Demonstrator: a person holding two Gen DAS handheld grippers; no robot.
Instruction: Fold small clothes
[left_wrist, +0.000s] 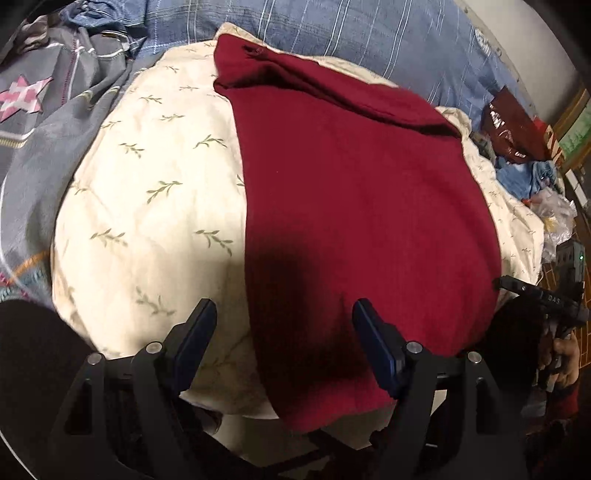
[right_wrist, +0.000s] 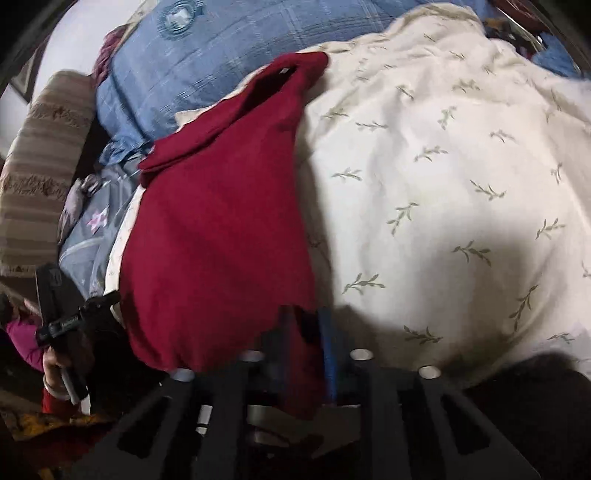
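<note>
A dark red garment (left_wrist: 351, 203) lies spread flat on a cream quilt with a leaf print (left_wrist: 147, 203), its far end folded over. My left gripper (left_wrist: 284, 317) hovers open over the garment's near left edge, one finger above the quilt and the other above the cloth. In the right wrist view the red garment (right_wrist: 221, 240) runs away from my right gripper (right_wrist: 306, 321). Its blurred fingers stand a little apart with the near corner of the cloth between them, and the pads do not press on it. Each gripper also shows at the edge of the other's view, held by a hand.
A blue checked pillow (left_wrist: 332, 29) lies beyond the garment. Grey bedding with a pink star (left_wrist: 26, 99) is bunched at the left. A red plastic bag (left_wrist: 509, 125), blue cloth and a clear bag are piled at the right. A striped beige cushion (right_wrist: 40, 155) stands past the pillow.
</note>
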